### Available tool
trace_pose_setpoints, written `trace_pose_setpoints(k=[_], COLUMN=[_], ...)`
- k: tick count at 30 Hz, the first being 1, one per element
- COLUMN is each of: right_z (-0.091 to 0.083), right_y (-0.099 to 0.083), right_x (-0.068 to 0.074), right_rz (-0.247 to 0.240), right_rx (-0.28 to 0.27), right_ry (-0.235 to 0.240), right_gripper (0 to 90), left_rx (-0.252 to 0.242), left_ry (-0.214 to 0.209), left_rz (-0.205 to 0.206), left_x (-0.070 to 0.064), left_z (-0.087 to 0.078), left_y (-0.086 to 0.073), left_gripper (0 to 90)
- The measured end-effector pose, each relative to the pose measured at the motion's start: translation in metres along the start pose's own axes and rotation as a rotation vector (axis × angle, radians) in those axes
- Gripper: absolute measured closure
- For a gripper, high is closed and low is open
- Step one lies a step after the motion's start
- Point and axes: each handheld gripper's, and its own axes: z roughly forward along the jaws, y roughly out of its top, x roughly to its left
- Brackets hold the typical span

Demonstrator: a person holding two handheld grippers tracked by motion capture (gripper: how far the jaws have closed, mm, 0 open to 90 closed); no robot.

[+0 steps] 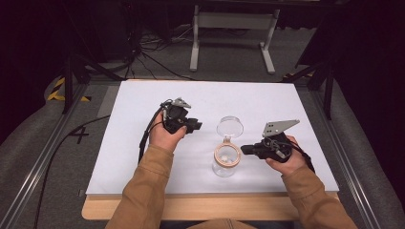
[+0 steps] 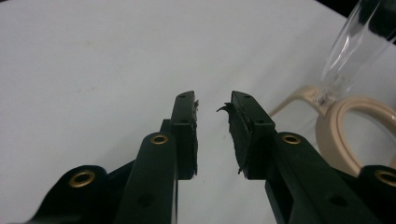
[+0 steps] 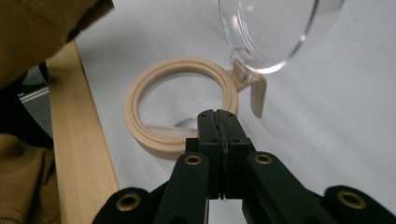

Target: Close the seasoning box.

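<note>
- A clear jar (image 1: 225, 164) with a beige ring (image 1: 228, 154) at its mouth is seen standing on the white worktop (image 1: 143, 157), between the two grippers.
- A clear round lid (image 1: 230, 126) is hinged to the ring by a beige tab (image 3: 256, 93) and is swung open, standing up on the far side of the jar.
- The right gripper (image 1: 244, 150) is held level, just beside the ring, with its tips pointed at the rim; whether rim and tips touch cannot be told from the high view.
- In the right gripper view, its jaws are pressed together with nothing between them, and the ring (image 3: 182, 105) lies directly ahead of and below the tips (image 3: 217, 114).
- From that gripper, the lid (image 3: 268, 30) is seen ahead, raised and off to the right, and the tab hangs just right of the tips.
- Something small and pale is seen at the bottom of the jar; what it is cannot be told.
- The left gripper (image 1: 196, 126) is held apart from the jar, with the lid nearest to its tips.
- In the left gripper view, its jaws are parted by a narrow gap and nothing is held; bare worktop (image 2: 93, 70) lies ahead of the tips (image 2: 212, 105).
- From that gripper, the ring (image 2: 348, 128) lies to the right and slightly ahead, and the lid (image 2: 359, 42) rises above it at the upper right.
</note>
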Motion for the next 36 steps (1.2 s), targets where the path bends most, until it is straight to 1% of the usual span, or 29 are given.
trace_pose_setpoints(k=[1, 2, 3, 4, 6, 8, 10, 11, 12, 14, 15, 16, 17, 19, 20, 23, 25, 27, 29, 30, 31, 33, 36], right_z=[0.0, 0.0, 0.0, 0.002, 0.003, 0.004, 0.004, 0.005, 0.005, 0.006, 0.006, 0.006, 0.006, 0.006, 0.005, 0.005, 0.005, 0.005, 0.005, 0.005, 0.005, 0.005, 0.004], right_y=[0.0, 0.001, 0.001, 0.003, 0.005, 0.006, 0.007, 0.007, 0.006, 0.005, 0.004, 0.004, 0.004, 0.003, 0.003, 0.004, 0.004, 0.004, 0.005, 0.005, 0.005, 0.006, 0.006], right_x=[0.0, 0.002, 0.002, 0.007, 0.011, 0.013, 0.012, 0.012, 0.011, 0.011, 0.011, 0.01, 0.01, 0.01, 0.01, 0.011, 0.011, 0.011, 0.012, 0.012, 0.011, 0.012, 0.012], right_rz=[0.0, -0.001, -0.001, 0.003, 0.002, 0.014, 0.031, 0.037, 0.038, 0.042, 0.042, 0.046, 0.046, 0.047, 0.047, 0.046, 0.048, 0.049, 0.051, 0.053, 0.051, 0.052, 0.057], right_rx=[0.0, -0.015, -0.015, -0.048, -0.074, -0.097, -0.111, -0.118, -0.122, -0.131, -0.137, -0.14, -0.14, -0.143, -0.148, -0.152, -0.152, -0.154, -0.158, -0.161, -0.162, -0.163, -0.168], right_ry=[0.0, 0.002, 0.002, 0.005, -0.003, -0.019, -0.034, -0.038, -0.048, -0.065, -0.071, -0.07, -0.07, -0.069, -0.066, -0.065, -0.061, -0.057, -0.054, -0.05, -0.05, -0.047, -0.042], right_gripper=[89.5, 89.5, 89.5, 89.5, 89.5, 89.4, 89.5, 89.5, 89.5, 89.5, 89.5, 89.4, 89.4, 89.4, 89.3, 89.3, 89.3, 89.3, 89.4, 89.4, 89.4, 89.4, 89.4], left_rx=[0.0, -0.009, -0.009, -0.011, -0.023, -0.035, -0.052, -0.052, -0.071, -0.085, -0.085, -0.09, -0.09, -0.09, -0.094, -0.096, -0.102, -0.099, -0.092, -0.093, -0.093, -0.085, -0.08], left_ry=[0.0, -0.013, -0.013, -0.016, -0.025, -0.04, -0.046, -0.052, -0.062, -0.074, -0.074, -0.081, -0.081, -0.084, -0.085, -0.084, -0.097, -0.097, -0.104, -0.109, -0.109, -0.105, -0.115], left_rz=[0.0, -0.001, -0.001, -0.006, -0.003, -0.004, 0.012, 0.021, 0.027, 0.043, 0.043, 0.059, 0.059, 0.074, 0.09, 0.094, 0.097, 0.11, 0.109, 0.12, 0.12, 0.14, 0.146], left_x=[0.0, -0.001, -0.001, -0.001, -0.002, -0.004, -0.007, -0.008, -0.01, -0.014, -0.014, -0.017, -0.017, -0.02, -0.022, -0.024, -0.026, -0.027, -0.028, -0.029, -0.029, -0.032, -0.035], left_z=[0.0, 0.008, 0.008, 0.01, 0.015, 0.019, 0.021, 0.022, 0.024, 0.025, 0.025, 0.026, 0.026, 0.026, 0.025, 0.023, 0.022, 0.021, 0.02, 0.02, 0.02, 0.018, 0.017], left_y=[0.0, 0.003, 0.003, 0.004, 0.006, 0.009, 0.011, 0.012, 0.013, 0.015, 0.015, 0.016, 0.016, 0.017, 0.018, 0.019, 0.019, 0.019, 0.019, 0.019, 0.019, 0.02, 0.02], left_gripper=[71.9, 71.9, 73.6, 73.6, 75.2, 76.7, 77.6, 77.6, 77.6, 78.2, 78.2, 78.2, 78.2, 78.1, 77.9, 78.0, 78.1, 78.4, 78.4, 78.4, 78.4, 78.3, 76.5])
